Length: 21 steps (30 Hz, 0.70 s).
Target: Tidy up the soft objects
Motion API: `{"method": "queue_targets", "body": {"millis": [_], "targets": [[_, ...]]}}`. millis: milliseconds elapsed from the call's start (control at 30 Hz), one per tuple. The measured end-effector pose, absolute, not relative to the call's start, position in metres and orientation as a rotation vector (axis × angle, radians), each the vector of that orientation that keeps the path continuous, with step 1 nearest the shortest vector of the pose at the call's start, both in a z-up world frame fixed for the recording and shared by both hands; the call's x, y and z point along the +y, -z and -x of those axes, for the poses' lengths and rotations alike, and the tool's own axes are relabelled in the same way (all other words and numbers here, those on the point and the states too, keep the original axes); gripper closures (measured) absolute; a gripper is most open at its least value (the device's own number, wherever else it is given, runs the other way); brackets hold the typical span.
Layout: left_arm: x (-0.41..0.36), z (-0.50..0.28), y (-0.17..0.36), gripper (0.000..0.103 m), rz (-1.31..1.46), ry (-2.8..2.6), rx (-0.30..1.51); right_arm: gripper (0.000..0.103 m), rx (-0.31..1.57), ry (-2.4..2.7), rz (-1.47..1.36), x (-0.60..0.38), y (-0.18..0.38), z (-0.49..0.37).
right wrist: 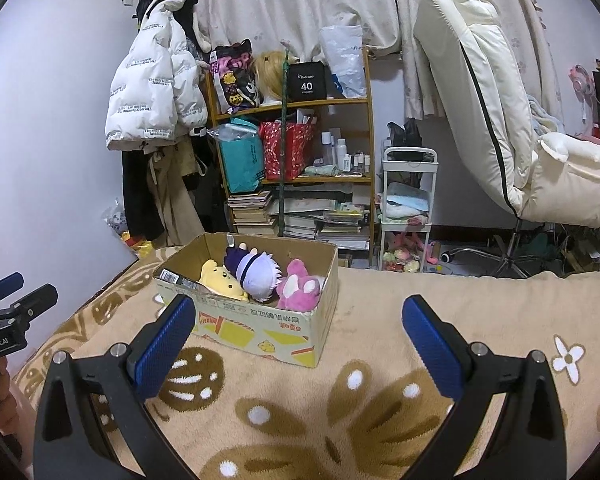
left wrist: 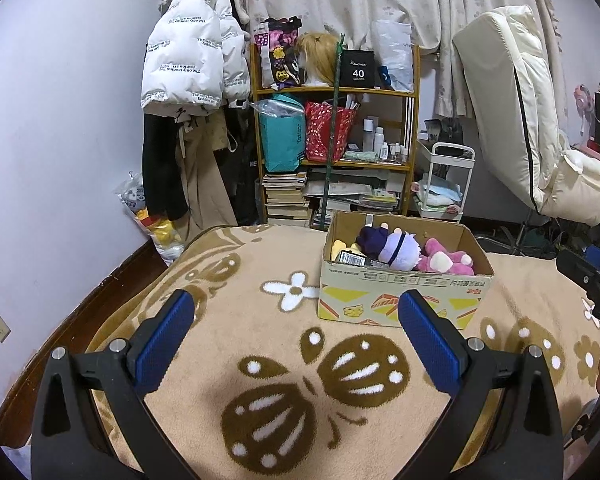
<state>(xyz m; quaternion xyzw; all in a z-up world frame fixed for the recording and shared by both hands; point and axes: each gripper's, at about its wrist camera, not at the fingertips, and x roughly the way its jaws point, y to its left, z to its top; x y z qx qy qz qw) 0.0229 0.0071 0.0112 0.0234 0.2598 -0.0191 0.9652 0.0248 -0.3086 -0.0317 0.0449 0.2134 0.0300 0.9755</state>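
Note:
A cardboard box (left wrist: 400,296) (right wrist: 260,332) stands on the beige flower-patterned blanket (left wrist: 260,344) (right wrist: 364,320). Inside lie a yellow plush (right wrist: 220,280) (left wrist: 342,249), a purple-and-white plush (right wrist: 254,270) (left wrist: 392,246) and a pink plush (right wrist: 300,286) (left wrist: 446,260). My left gripper (left wrist: 296,308) is open and empty, above the blanket in front of the box. My right gripper (right wrist: 298,312) is open and empty, with its left finger (right wrist: 164,344) in front of the box's near wall. Each gripper shows at the edge of the other's view (right wrist: 12,300) (left wrist: 592,280).
Behind the bed stand a wooden shelf (left wrist: 336,92) with bags, bottles and stacked books, hanging coats (left wrist: 188,60), a white trolley (right wrist: 408,200) and a white reclining chair (right wrist: 500,120). A bag of plush toys (left wrist: 156,224) lies on the floor by the wall.

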Motion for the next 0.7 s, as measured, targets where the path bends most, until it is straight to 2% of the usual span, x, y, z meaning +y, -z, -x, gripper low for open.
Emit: {"method": "queue_targets", "body": {"millis": [700], "targets": [[0.0051,-0.0244,-0.0062,0.002,-0.052,0.045,0.533,0.0,0.438,-0.062,-0.087,-0.3044,0.0364,-0.0268]]}}
